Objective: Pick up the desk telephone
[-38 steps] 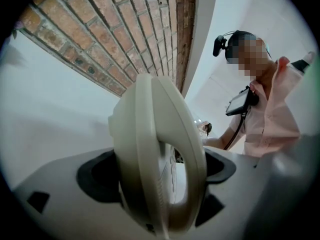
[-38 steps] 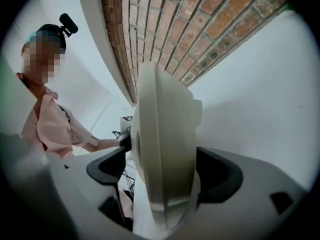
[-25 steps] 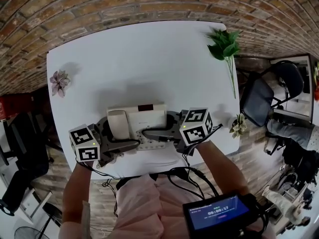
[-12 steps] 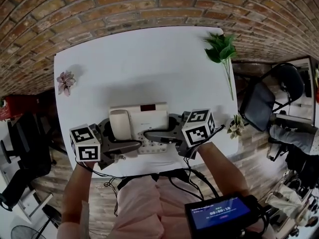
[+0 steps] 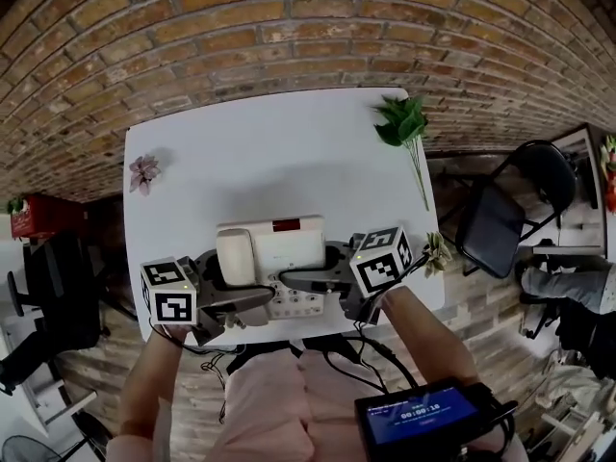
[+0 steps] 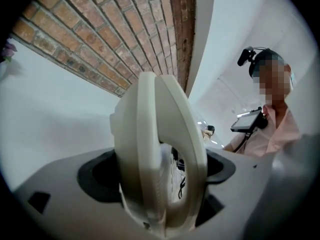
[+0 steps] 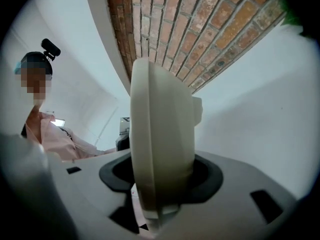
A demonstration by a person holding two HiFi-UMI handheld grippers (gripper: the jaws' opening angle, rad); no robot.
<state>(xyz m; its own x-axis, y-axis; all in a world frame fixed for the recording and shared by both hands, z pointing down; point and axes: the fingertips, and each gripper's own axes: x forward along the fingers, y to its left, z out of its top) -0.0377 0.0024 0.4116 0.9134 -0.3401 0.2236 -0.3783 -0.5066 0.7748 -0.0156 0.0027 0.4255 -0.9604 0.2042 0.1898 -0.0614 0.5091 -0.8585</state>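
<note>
The cream desk telephone (image 5: 279, 248), its handset (image 5: 234, 256) on the left side, hangs level above the white table (image 5: 250, 152). My left gripper (image 5: 236, 298) is shut on the phone's left near edge, beside the handset. My right gripper (image 5: 308, 282) is shut on its right near edge, by the keypad. In the left gripper view the telephone (image 6: 157, 149) stands edge-on, pinched between the grey jaws of the left gripper (image 6: 160, 216). In the right gripper view the telephone (image 7: 160, 144) is likewise clamped in the right gripper (image 7: 159, 204).
A pink flower (image 5: 144, 171) lies at the table's left edge. A green leafy sprig (image 5: 404, 128) lies at the far right and a small plant (image 5: 435, 250) at the right edge. A brick floor surrounds the table. A black chair (image 5: 500, 210) stands right of it.
Both grippers have risen together with the telephone held between them, so it now hangs higher above the table. The grips look unchanged.
</note>
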